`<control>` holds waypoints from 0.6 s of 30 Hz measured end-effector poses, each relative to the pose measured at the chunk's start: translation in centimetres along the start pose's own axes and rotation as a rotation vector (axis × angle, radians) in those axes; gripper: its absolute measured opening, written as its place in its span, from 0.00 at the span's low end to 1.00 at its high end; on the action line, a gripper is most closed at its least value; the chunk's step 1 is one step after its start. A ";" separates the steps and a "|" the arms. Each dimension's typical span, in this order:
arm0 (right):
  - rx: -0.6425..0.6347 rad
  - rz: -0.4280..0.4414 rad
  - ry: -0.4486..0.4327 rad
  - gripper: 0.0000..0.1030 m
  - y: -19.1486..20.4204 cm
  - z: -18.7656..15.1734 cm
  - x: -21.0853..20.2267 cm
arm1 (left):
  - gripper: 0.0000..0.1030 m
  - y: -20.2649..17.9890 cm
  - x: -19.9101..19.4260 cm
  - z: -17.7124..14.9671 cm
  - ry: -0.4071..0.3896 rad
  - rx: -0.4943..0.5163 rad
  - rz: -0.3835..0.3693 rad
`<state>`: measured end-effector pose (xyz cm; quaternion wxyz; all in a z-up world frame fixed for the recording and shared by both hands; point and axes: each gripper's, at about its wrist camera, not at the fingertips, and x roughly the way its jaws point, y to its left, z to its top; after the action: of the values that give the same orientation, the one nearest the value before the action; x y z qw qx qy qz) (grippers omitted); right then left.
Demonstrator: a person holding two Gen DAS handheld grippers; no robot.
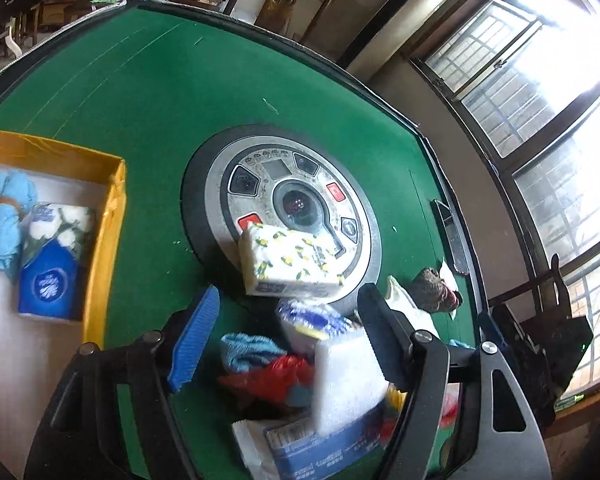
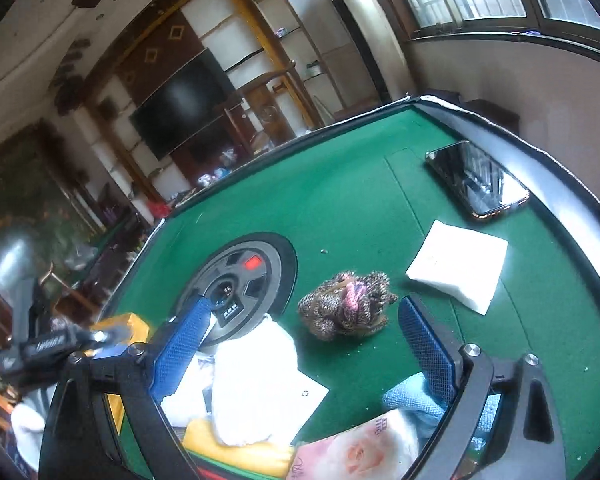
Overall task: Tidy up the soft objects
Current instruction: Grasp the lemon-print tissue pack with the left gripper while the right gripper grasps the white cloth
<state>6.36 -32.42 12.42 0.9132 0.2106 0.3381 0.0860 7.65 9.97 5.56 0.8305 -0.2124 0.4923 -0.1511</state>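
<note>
Your left gripper (image 1: pixel 288 340) hangs with jaws released over the pile of soft items (image 1: pixel 300 360) on the green tabletop (image 1: pixel 140 100); the right gripper (image 2: pixel 304 340) is likewise unclenched. Next, probably grasp one item for the yellow box (image 1: pixel 112 208).

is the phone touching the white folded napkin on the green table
Apart. The right wrist view shows a strip of green felt between the phone and the white folded napkin.
</note>
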 end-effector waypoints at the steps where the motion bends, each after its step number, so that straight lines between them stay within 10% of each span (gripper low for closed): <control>1: 0.007 0.005 0.010 0.90 -0.2 0.1 0.0 | 0.69 0.1 0.7 0.4 0.013 -0.007 0.011; 18: 0.025 0.043 0.041 0.90 0.2 -0.8 0.4 | 0.69 -4.8 8.0 1.9 0.107 0.233 0.206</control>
<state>6.09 -31.86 11.71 0.9013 0.2272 0.3533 0.1057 12.83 2.54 2.76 0.8331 -0.0547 0.5342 -0.1324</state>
